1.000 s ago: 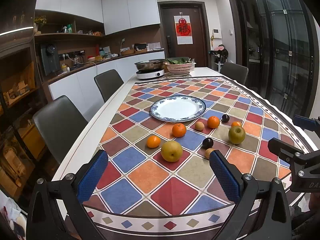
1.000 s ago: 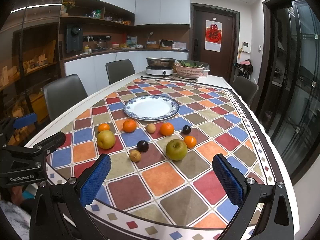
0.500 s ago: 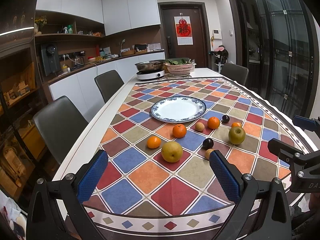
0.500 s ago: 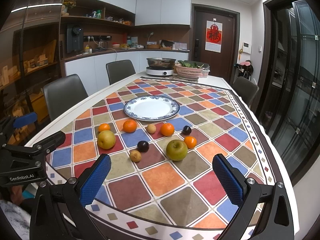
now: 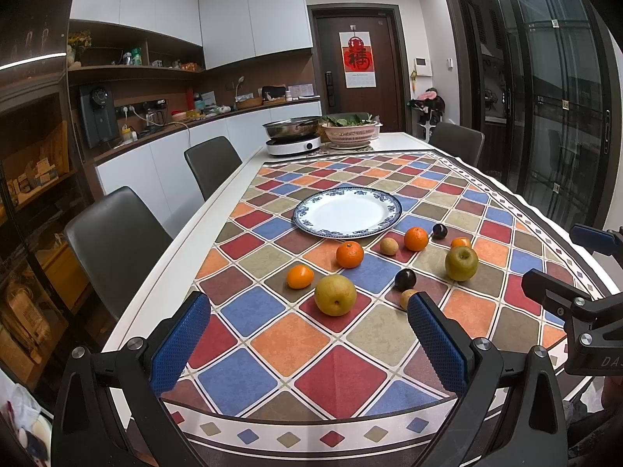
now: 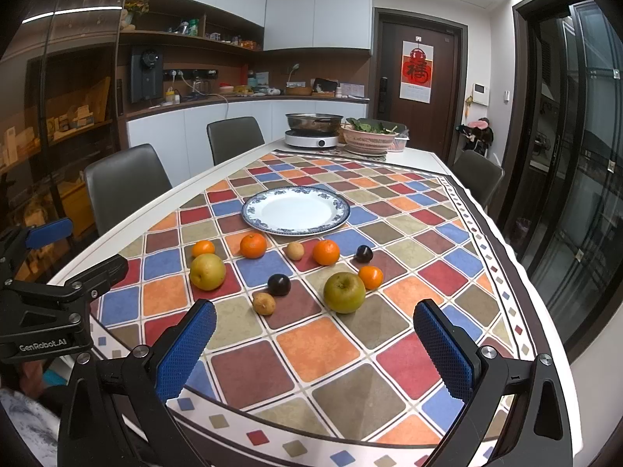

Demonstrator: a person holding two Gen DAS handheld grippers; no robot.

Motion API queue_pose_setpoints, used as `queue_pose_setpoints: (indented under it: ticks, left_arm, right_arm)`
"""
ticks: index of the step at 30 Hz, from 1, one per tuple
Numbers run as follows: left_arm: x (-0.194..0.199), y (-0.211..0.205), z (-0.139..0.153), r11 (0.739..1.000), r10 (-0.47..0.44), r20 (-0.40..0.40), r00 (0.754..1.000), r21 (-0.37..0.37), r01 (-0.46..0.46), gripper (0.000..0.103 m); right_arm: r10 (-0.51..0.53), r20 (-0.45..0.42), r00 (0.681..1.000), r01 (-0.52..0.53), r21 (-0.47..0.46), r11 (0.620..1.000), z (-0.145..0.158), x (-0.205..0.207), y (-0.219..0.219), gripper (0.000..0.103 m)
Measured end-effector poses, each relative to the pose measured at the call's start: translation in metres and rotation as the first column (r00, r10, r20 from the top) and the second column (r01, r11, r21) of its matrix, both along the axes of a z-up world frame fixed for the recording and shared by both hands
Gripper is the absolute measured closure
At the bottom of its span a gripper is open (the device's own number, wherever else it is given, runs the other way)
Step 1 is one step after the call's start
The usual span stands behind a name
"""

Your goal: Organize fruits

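Nine fruits lie loose on the checked tablecloth (image 5: pixel 335 373), none on the plate (image 5: pixel 347 213). Left wrist view: left gripper (image 5: pixel 307 334) at the bottom of the frame, blue pads (image 5: pixel 183 340) spread wide with nothing between them, above the near edge of the cloth. Plate sits at frame centre, bare. Below it, scattered: yellow pear (image 5: pixel 335 295) just left of lower centre, small orange (image 5: pixel 300 276) to its upper left, a mandarin (image 5: pixel 349 254) above the pear, a second mandarin (image 5: pixel 416 238) further right, small tan fruit (image 5: pixel 389 246) between the two mandarins. Green apple (image 5: pixel 461 263) right of centre; dark plum (image 5: pixel 405 278) to its lower left. Another tan fruit (image 5: pixel 407 297) is partly hidden behind the right pad. Right gripper body shows at the right edge. Right wrist view: right gripper (image 6: pixel 315 344) at the bottom, pads (image 6: pixel 444 348) likewise wide apart, holding nothing. Plate (image 6: pixel 253 214) above centre; green apple (image 6: pixel 344 292) lies near centre, with a small orange (image 6: pixel 370 276) close at its upper right, a second dark plum (image 6: pixel 364 253) further up. Pear (image 6: pixel 207 271) is left of centre. Left gripper body occupies the left edge. Induction cooker with pan (image 6: pixel 311 132) and pink basket of greens (image 6: pixel 368 138) stand at the table's far end, upper centre.
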State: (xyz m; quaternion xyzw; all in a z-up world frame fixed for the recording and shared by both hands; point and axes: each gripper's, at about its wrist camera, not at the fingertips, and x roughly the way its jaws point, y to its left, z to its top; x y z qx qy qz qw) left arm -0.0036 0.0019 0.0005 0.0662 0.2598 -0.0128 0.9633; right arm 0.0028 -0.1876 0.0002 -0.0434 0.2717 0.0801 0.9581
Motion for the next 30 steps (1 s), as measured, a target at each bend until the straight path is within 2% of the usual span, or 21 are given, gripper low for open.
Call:
queue_pose_setpoints:
  ticks: [24,30]
  left_arm:
    - [0.0006,0.0000,-0.0010,1.000,0.000,0.000,1.000,0.000,0.000,0.000]
    - [0.0047,0.0041,-0.0032,1.000,-0.002,-0.021,1.000,-0.007,0.002,0.000]
  right_arm:
    - [0.003,-0.004,1.000,-0.003,-0.006,1.000,-0.0010,0.0014,0.0028,0.001]
    - [0.014,-0.014,1.000,-0.014,-0.013,1.000,-0.0003,0.0048,0.0034,0.001]
